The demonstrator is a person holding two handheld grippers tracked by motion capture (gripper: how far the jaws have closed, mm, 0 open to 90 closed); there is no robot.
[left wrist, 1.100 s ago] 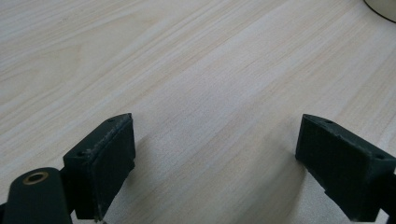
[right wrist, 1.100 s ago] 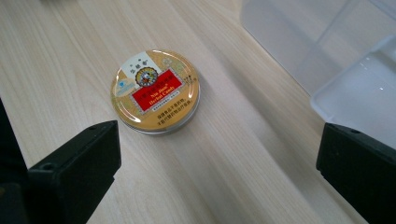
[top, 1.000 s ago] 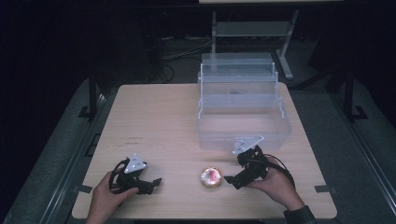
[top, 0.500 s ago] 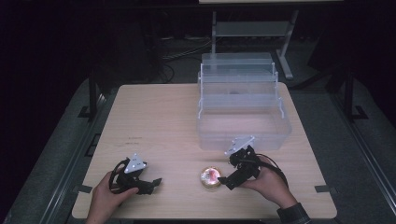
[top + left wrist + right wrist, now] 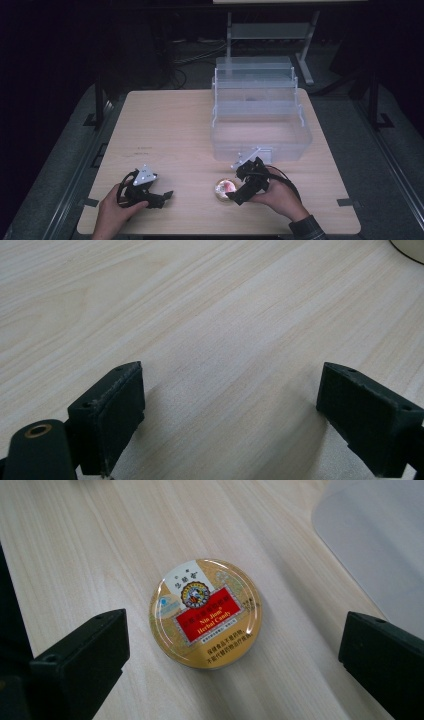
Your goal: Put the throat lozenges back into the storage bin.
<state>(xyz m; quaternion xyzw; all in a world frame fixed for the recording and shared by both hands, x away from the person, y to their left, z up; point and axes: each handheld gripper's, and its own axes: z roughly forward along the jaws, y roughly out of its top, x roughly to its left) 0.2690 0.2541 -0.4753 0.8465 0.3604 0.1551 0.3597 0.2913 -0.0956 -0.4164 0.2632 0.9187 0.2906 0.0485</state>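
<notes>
A round gold candy tin (image 5: pixel 205 612) with a red label lies flat on the wooden table (image 5: pixel 175 130), near its front edge (image 5: pixel 223 187). My right gripper (image 5: pixel 233 197) hovers just right of the tin, tilted down toward it. In the right gripper view its jaws stand wide open, one on each side of the tin, not touching it. My left gripper (image 5: pixel 165 196) rests low at the front left, held by a hand. Its jaws are open over bare wood (image 5: pixel 225 365), nothing between them.
A clear plastic tiered box (image 5: pixel 257 112) stands open at the back right of the table, its front wall just behind my right gripper. Its corner (image 5: pixel 380 540) shows in the right gripper view. Dark floor and cables lie beyond the table.
My right gripper has moved left and down toward the tin, closing the distance. The left gripper and hand have stayed put.
</notes>
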